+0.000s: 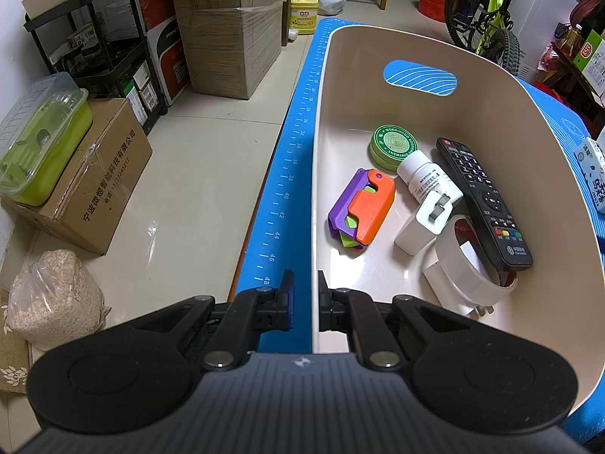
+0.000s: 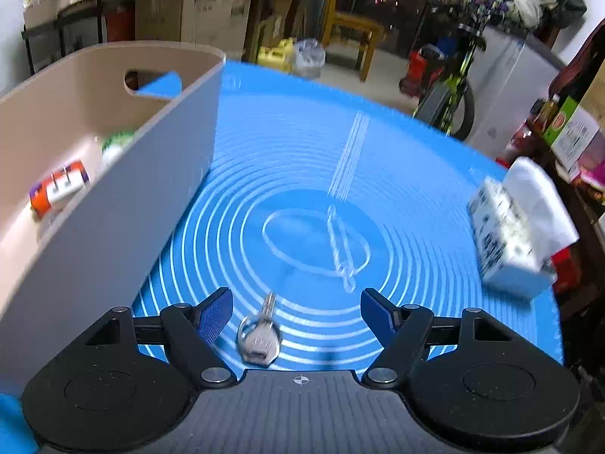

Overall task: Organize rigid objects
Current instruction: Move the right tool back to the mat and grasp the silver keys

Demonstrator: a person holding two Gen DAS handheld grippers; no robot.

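A beige bin (image 1: 321,121) stands on the blue mat (image 1: 295,174). In it lie a green tin (image 1: 393,145), a white pill bottle (image 1: 427,179), a black remote (image 1: 484,200), a purple and orange toy (image 1: 363,208), a white charger (image 1: 421,225) and a tape roll (image 1: 465,261). My left gripper (image 1: 305,295) is shut on the bin's near left wall. My right gripper (image 2: 297,308) is open over the mat (image 2: 340,143). A silver key on a ring (image 2: 261,335) lies on the mat between its fingers, nearer the left one. The bin (image 2: 113,208) is to its left.
A white and blue tissue pack (image 2: 518,227) lies on the mat at the right. Cardboard boxes (image 1: 227,30), a black shelf (image 1: 87,38), a green plastic box (image 1: 41,143) and a sack (image 1: 56,299) stand on the floor left of the table. A bicycle (image 1: 487,15) stands behind.
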